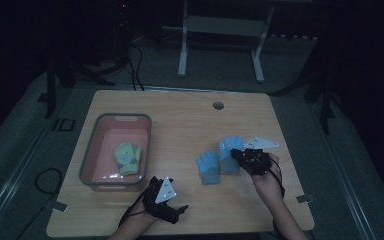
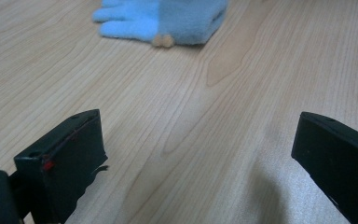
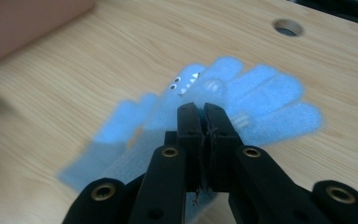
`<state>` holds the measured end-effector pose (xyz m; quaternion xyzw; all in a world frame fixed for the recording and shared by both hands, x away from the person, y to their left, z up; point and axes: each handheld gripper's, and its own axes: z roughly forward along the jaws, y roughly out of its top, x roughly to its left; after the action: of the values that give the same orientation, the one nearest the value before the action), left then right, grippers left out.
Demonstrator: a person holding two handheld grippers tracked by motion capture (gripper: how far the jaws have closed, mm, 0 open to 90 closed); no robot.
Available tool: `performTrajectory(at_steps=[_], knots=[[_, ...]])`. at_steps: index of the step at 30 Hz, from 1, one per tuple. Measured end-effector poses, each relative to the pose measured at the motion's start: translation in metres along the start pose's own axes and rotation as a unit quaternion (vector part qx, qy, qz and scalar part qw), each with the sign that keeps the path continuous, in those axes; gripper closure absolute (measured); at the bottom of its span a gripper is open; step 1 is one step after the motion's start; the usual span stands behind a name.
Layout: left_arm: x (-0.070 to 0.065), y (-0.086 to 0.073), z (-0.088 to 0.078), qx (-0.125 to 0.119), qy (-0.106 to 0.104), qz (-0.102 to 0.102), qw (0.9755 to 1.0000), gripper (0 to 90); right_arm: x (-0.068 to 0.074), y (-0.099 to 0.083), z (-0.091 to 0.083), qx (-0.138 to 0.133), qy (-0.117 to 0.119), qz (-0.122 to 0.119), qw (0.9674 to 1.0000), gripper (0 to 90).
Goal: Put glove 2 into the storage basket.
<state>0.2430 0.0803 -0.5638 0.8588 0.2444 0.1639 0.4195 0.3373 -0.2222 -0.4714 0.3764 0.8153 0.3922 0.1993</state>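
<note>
My right gripper [image 3: 204, 116] is shut on a light blue glove [image 3: 261, 98] with a small printed face, pinching it near its middle. In the high view the same gripper [image 1: 236, 152] holds that glove [image 1: 228, 146] at the table's right of centre. A second blue glove [image 1: 210, 167] lies flat just to its left. My left gripper [image 2: 196, 154] stands open over bare wood with nothing between its jaws, and a blue glove [image 2: 163, 21] lies some way ahead of it. From above, the left gripper [image 1: 177, 207] sits near the front edge.
A grey-rimmed pink tub [image 1: 122, 116] stands at the table's left with a green glove [image 1: 128, 157] inside. A round cable hole [image 1: 218, 105] sits near the far edge. Beyond the table stands a white desk frame [image 1: 182, 50].
</note>
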Motion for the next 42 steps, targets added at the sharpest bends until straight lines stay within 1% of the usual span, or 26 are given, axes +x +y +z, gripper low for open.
performTrajectory(at_steps=[1, 2, 3, 4, 6, 7, 9, 11, 14, 15, 17, 20, 26, 27, 28, 30, 39, 42], knots=[[0.0, 0.0, 0.0, 0.001, 0.0, 0.001, 1.0, 2.8, 0.003, 0.002, 0.002, -0.002, 0.005, -0.006, 1.0, 86.3], [0.0, 0.0, 0.0, 0.001, 0.0, 0.001, 1.0, 2.8, 0.003, 0.002, 0.002, -0.002, 0.005, -0.006, 1.0, 86.3], [-0.001, 0.0, 0.0, 0.0, -0.001, 0.001, 1.0, 2.8, 0.007, 0.004, 0.003, -0.002, 0.01, -0.008, 0.9999, 86.2], [-0.001, 0.0, 0.0, 0.0, -0.001, 0.002, 1.0, 2.8, 0.012, 0.006, 0.007, -0.004, 0.02, -0.009, 0.9998, 86.3], [-0.001, 0.0, 0.0, 0.0, -0.001, 0.002, 1.0, 2.8, 0.017, 0.007, 0.012, 0.0, 0.027, -0.012, 0.9996, 86.2], [-0.001, 0.0, 0.0, -0.001, 0.0, 0.002, 1.0, 2.8, 0.02, 0.007, 0.015, 0.0, 0.036, -0.009, 0.9993, 86.2], [-0.001, 0.0, 0.0, -0.001, 0.001, 0.002, 1.0, 2.8, 0.027, 0.006, 0.023, 0.008, 0.046, -0.016, 0.9988, 86.2], [-0.001, 0.0, 0.0, 0.001, 0.003, 0.004, 1.0, 2.8, 0.031, 0.004, 0.029, 0.012, 0.055, -0.017, 0.9983, 86.2], [-0.001, 0.0, -0.001, -0.003, 0.003, 0.0, 1.0, 2.8, 0.035, 0.001, 0.038, 0.019, 0.065, -0.018, 0.9975, 86.1], [-0.001, 0.0, -0.002, -0.005, 0.002, -0.001, 1.0, 2.8, 0.036, 0.0, 0.04, 0.022, 0.069, -0.017, 0.9972, 86.1], [0.0, 0.001, -0.002, -0.004, 0.002, 0.0, 1.0, 2.8, 0.037, -0.003, 0.045, 0.031, 0.069, -0.026, 0.9968, 86.0], [0.0, 0.0, -0.001, -0.002, 0.003, 0.002, 1.0, 2.8, 0.036, -0.008, 0.051, 0.043, 0.07, -0.026, 0.9963, 86.0], [0.0, 0.0, -0.001, -0.002, 0.003, 0.002, 1.0, 2.8, 0.029, -0.017, 0.061, 0.059, 0.074, -0.015, 0.9954, 85.7], [0.0, 0.0, -0.001, -0.002, 0.003, 0.0, 1.0, 2.8, 0.028, -0.018, 0.062, 0.061, 0.079, -0.008, 0.995, 85.6], [0.0, 0.0, 0.0, -0.002, 0.002, 0.001, 1.0, 2.8, 0.027, -0.019, 0.062, 0.059, 0.083, -0.006, 0.9948, 85.6], [0.0, 0.0, 0.0, 0.0, 0.002, 0.002, 1.0, 2.8, 0.026, -0.02, 0.064, 0.063, 0.081, -0.01, 0.9946, 85.3], [0.0, 0.0, 0.0, 0.0, 0.001, 0.001, 1.0, 2.8, 0.021, -0.024, 0.073, 0.076, 0.09, -0.002, 0.993, 82.6], [0.0, 0.001, 0.0, -0.002, 0.002, 0.004, 1.0, 2.9, 0.021, -0.026, 0.076, 0.08, 0.089, -0.002, 0.9928, 81.4]])
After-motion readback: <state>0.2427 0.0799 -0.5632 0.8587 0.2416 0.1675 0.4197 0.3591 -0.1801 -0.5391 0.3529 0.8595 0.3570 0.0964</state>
